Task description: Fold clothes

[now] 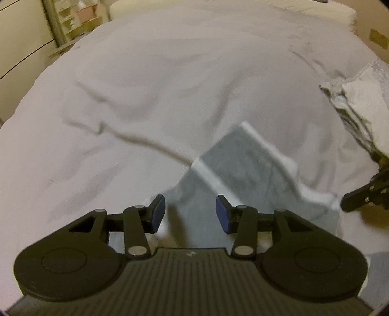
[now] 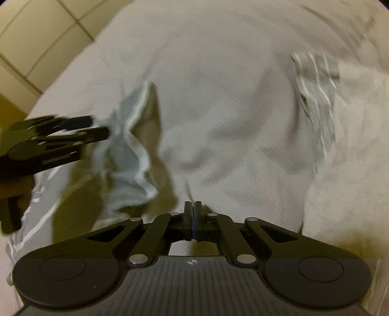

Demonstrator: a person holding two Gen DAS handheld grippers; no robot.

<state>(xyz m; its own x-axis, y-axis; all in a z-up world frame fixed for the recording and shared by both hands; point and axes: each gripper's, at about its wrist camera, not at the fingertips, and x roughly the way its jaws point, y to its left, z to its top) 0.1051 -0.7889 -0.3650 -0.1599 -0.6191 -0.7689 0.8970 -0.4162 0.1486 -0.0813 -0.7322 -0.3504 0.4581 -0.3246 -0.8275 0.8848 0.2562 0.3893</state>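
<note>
A grey garment (image 1: 243, 170) with white bands lies rumpled on the white bed sheet (image 1: 145, 97), just ahead of my left gripper (image 1: 190, 215). That gripper is open, with nothing between its blue pads (image 1: 158, 214). In the right wrist view the same garment (image 2: 126, 145) bunches up beside the left gripper (image 2: 97, 126). My right gripper (image 2: 193, 209) is shut low over the sheet (image 2: 218, 109). A crease runs to its tips, and I see nothing held between them. From the left wrist view the right gripper (image 1: 359, 197) shows at the right edge.
A pale folded cloth pile (image 1: 359, 107) sits at the bed's right side, with a grey striped piece (image 2: 316, 92) against a pale heap (image 2: 345, 158). Drawers and shelves (image 1: 73, 21) stand beyond the bed's far left. Tiled floor (image 2: 36, 36) shows past the bed edge.
</note>
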